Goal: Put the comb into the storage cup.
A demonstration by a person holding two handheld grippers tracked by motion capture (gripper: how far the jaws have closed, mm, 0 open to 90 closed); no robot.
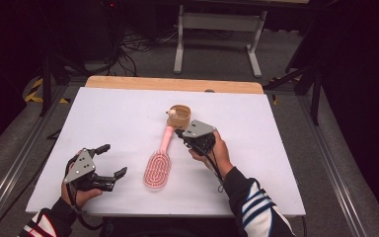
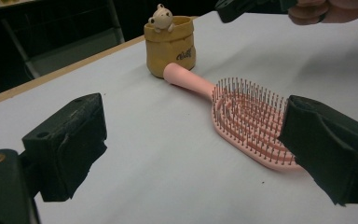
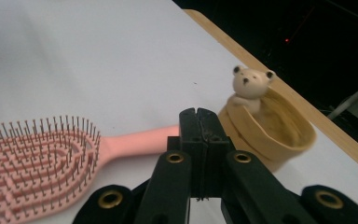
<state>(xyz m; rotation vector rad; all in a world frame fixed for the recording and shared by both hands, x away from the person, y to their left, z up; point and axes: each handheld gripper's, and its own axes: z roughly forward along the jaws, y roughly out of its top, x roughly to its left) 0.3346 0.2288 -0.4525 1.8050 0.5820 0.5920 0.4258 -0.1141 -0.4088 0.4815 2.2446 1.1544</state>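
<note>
While shut, right tool (image 3: 199,116) beside hairbrush (image 3: 42,158)

White rectangular table top (image 1: 103,123) with pale wooden far edge (image 1: 172,84), grey carpeted floor (image 1: 217,57), white metal frame legs (image 1: 180,44), black cables (image 1: 133,47)

The hairbrush (image 1: 159,165) lies on the tabletop (image 1: 118,123), about in its middle, and serves here as the landmark. Its bristles point up. Its handle runs away from the person, and the handle end touches the foot of the small pot (image 1: 179,116), which stands upright just behind the hairbrush. A little bear figure (image 1: 171,113) sits on the pot's rim, on the side nearest the handle. The right gripper (image 1: 181,134) is just right of the handle, close before the pot. The left gripper (image 1: 112,160) is left of the brush head, apart from it.
</note>
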